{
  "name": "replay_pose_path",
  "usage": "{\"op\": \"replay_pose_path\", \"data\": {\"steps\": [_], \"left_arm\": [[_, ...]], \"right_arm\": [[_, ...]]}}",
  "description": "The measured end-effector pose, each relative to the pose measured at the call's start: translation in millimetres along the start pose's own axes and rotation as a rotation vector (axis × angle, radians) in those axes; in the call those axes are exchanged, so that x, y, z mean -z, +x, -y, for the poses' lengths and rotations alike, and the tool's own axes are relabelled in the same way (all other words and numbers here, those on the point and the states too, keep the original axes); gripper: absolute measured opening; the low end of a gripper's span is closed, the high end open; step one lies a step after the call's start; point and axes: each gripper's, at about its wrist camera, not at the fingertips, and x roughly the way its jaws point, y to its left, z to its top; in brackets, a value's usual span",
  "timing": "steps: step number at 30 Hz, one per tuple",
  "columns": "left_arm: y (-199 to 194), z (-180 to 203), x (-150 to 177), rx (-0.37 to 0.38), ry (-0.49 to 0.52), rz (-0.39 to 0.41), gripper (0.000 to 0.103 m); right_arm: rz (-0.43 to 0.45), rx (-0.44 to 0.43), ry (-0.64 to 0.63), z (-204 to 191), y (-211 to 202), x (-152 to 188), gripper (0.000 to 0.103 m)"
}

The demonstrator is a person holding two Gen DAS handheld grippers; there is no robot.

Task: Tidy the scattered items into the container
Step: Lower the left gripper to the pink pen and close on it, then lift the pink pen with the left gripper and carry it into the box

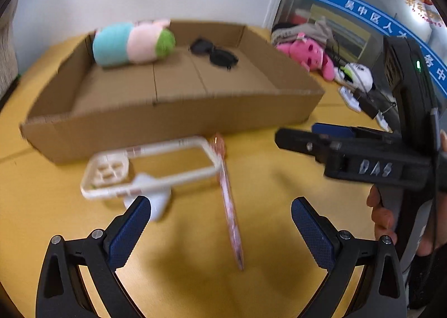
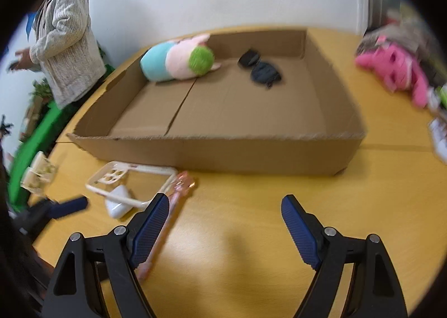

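Observation:
A shallow cardboard box (image 1: 173,130) (image 2: 223,150) stands on the yellow table; inside lie a pastel plush toy (image 1: 131,44) (image 2: 178,61) and black sunglasses (image 1: 215,54) (image 2: 259,69). In front of the box lie a cream phone case (image 1: 151,167) (image 2: 131,178), a white earbud case (image 1: 156,203) (image 2: 118,202) under it, and a pink pen (image 1: 229,206) (image 2: 173,206). My left gripper (image 1: 220,220) hovers open above the pen. My right gripper (image 2: 225,223) is open too, with nothing between its fingers; the pen runs under its left finger. The right gripper (image 1: 296,139) also shows in the left wrist view.
A pink plush (image 1: 310,56) (image 2: 396,69) and other clutter lie at the table's right. A person in a grey knit cardigan (image 2: 67,49) stands at the back left. A cream clip-like object (image 2: 39,175) sits near the table's left edge.

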Motion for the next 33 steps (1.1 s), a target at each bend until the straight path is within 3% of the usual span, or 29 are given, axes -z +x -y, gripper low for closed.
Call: {"op": "replay_pose_path", "data": {"steps": [5,7,8,11,13,16,25,27,29,31,33], "left_arm": [[21.7,0.8,13.1,-0.003,-0.004,-0.082,0.087],[32.1,2.2,16.5,-0.007,0.003,-0.124,0.071],[35.1,3.5,17.1,-0.017,0.014,-0.127,0.071],[38.3,12.0,17.3,-0.054,0.061,-0.127,0.056],[38.5,12.8,17.0,-0.066,0.062,-0.128,0.034],[37.5,13.6,19.8,-0.046,0.071,-0.143,0.013],[32.5,25.6,31.3,-0.049,0.093,-0.158,0.01],[32.1,30.2,32.9,-0.053,0.098,-0.158,0.01],[32.3,34.5,33.8,-0.054,0.105,-0.158,0.01],[33.2,39.3,33.6,-0.074,0.122,-0.156,0.01],[32.8,43.2,33.1,-0.093,0.136,-0.151,0.01]], "right_arm": [[-0.051,-0.023,0.006,-6.2,15.2,7.6,0.082],[-0.058,-0.031,0.003,-9.4,18.2,9.5,0.082],[-0.062,-0.031,0.001,-10.9,20.1,10.0,0.082],[-0.072,-0.037,-0.009,-15.3,27.3,8.5,0.082],[-0.088,-0.042,-0.024,-19.2,33.6,8.8,0.082],[-0.135,-0.053,-0.058,-27.0,43.9,13.8,0.082],[-0.173,0.022,-0.182,-49.2,56.2,25.1,0.082],[-0.165,0.071,-0.222,-55.0,55.7,27.4,0.067],[-0.157,0.076,-0.232,-56.0,53.5,27.0,0.036],[-0.161,0.028,-0.21,-52.7,52.0,25.1,0.028],[-0.162,0.006,-0.193,-49.7,51.3,23.9,0.028]]}}
